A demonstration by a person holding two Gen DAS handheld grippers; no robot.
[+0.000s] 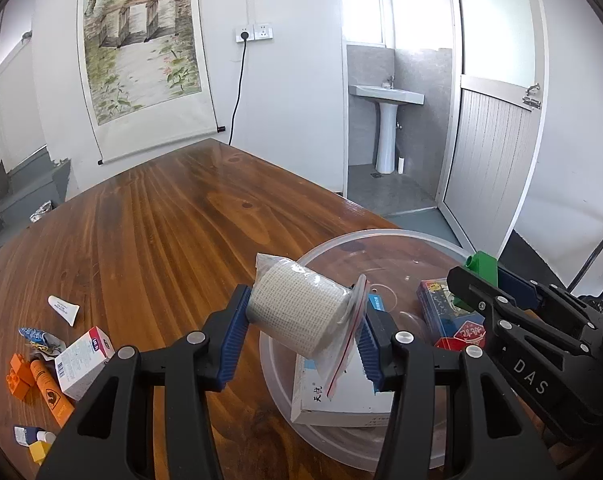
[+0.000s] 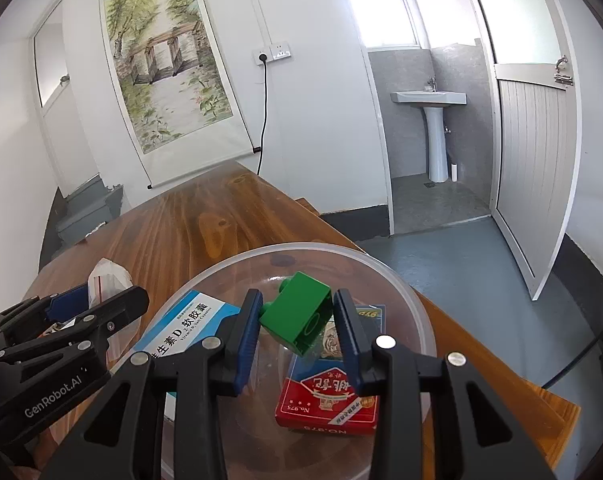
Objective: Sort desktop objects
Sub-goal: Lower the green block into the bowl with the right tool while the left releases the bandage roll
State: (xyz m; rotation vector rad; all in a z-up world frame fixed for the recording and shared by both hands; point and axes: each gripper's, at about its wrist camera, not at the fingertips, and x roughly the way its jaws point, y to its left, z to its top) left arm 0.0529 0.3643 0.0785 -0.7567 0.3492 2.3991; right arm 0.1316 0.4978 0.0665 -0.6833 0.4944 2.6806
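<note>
Pinching a bagged roll of white bandage (image 1: 297, 312) between the blue pads of the left gripper (image 1: 301, 330), above the near-left rim of the clear plastic bowl (image 1: 381, 236) on the wooden table (image 1: 161, 220); clamping a green toy brick (image 2: 297, 312) tilted in the right gripper (image 2: 297, 330), over the middle of the same bowl. Lying inside the bowl: a blue-and-white medicine box (image 2: 181, 330) at left, a red pack of playing cards (image 2: 327, 396) under the brick. Left on the table well apart from the bowl: a white tube (image 1: 63, 309), a small white-and-pink box (image 1: 83, 362), an orange brick (image 1: 19, 376), an orange tube (image 1: 51, 394), a yellow brick (image 1: 39, 451)
</note>
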